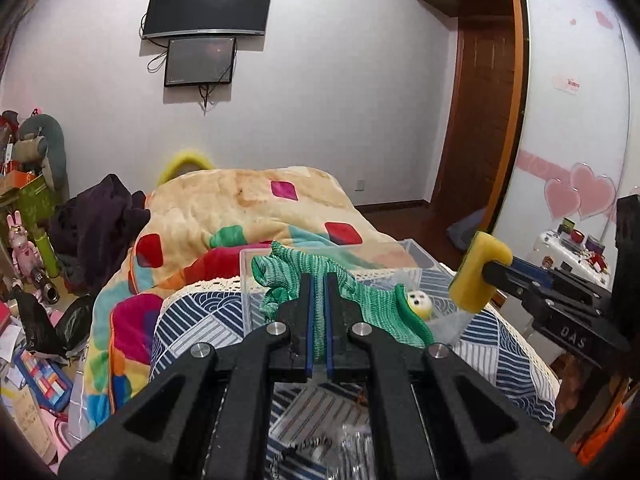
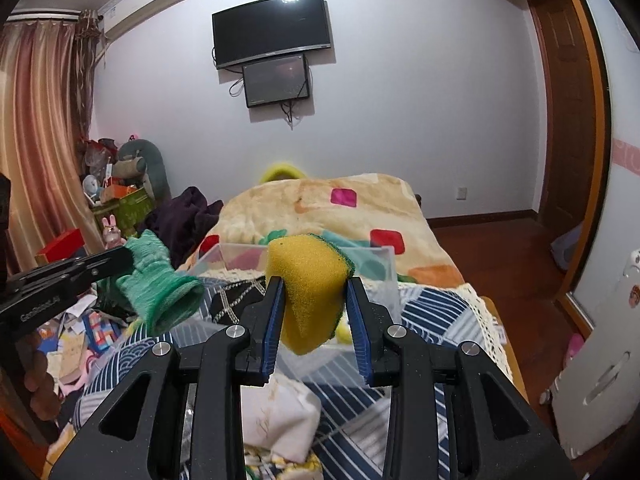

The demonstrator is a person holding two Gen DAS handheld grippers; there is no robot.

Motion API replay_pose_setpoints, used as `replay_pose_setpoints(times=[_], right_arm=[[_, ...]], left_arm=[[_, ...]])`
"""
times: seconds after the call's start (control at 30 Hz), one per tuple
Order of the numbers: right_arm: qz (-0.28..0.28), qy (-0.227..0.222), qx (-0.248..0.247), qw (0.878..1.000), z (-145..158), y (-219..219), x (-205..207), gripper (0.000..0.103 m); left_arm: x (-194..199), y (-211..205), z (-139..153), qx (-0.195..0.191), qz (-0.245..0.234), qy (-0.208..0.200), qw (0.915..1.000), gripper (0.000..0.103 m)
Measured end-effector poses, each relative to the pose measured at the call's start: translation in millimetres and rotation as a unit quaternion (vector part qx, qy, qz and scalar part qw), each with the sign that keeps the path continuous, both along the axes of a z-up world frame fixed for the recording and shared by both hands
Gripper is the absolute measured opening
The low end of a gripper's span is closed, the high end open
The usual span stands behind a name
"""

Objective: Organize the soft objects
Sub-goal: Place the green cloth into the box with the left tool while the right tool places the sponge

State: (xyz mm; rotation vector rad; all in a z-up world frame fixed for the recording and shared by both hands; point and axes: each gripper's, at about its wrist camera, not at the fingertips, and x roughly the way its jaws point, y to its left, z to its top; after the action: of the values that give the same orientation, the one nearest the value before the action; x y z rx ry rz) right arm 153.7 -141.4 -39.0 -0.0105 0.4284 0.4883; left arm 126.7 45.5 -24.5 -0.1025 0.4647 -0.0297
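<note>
Bedroom, patterned bed (image 1: 500,344) carrying clear bin (image 1: 416,256) at 12 o'clock. Left hand-held gripper (image 1: 319,280) is pinching green glove (image 1: 280,272); right hand-held gripper (image 2: 314,284) is squeezing yellow sponge (image 2: 308,276). Advice: be lowering both over the bin before releasing.

The clear bin (image 2: 384,264) sits on the bed (image 2: 452,312). The sponge (image 2: 308,280) hangs above it, the glove (image 2: 160,284) to its left. A blanket (image 2: 340,200) lies behind the bin.
</note>
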Motion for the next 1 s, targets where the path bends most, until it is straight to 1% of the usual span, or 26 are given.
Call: replay_pose_setpoints(times=[0.13,0.27,0.43,0.57,0.73,0.8,0.9,1.0], right_arm=[[0.003,0.003,-0.004,1.000,-1.3,9.3,7.8,0.029],[0.004,0.010,-0.014,1.000,-5.1,16.5,15.0,0.029],[0.001,0.033,-0.031,0.999,-16.1,25.4,28.0,0.029],[0.000,0.057,-0.048,0.997,-26.8,28.6,38.6,0.029],[-0.003,0.082,-0.060,0.995,-37.5,26.5,47.1,0.029],[0.001,0.092,-0.061,0.994,-40.9,25.1,47.3,0.029],[0.001,0.095,-0.068,0.993,-43.2,24.8,45.8,0.030],[0.006,0.098,-0.074,0.992,-43.5,25.2,43.7,0.031]], left_arm=[[14.1,-0.7,-3.7,0.001,0.005,0.005,1.0000,0.003],[30.3,-1.9,-13.2,0.006,0.011,0.019,0.9998,0.003],[54.1,-1.9,-30.4,0.013,0.016,0.047,0.9987,0.003],[69.9,-6.1,-45.6,0.017,0.010,0.075,0.9970,0.003],[76.6,-14.0,-58.1,0.034,-0.003,0.092,0.9952,0.003],[76.7,-16.9,-60.8,0.034,-0.012,0.098,0.9945,0.003],[76.4,-18.2,-62.6,0.035,-0.015,0.105,0.9937,0.003],[75.6,-16.3,-64.1,0.025,-0.020,0.114,0.9930,0.007]])
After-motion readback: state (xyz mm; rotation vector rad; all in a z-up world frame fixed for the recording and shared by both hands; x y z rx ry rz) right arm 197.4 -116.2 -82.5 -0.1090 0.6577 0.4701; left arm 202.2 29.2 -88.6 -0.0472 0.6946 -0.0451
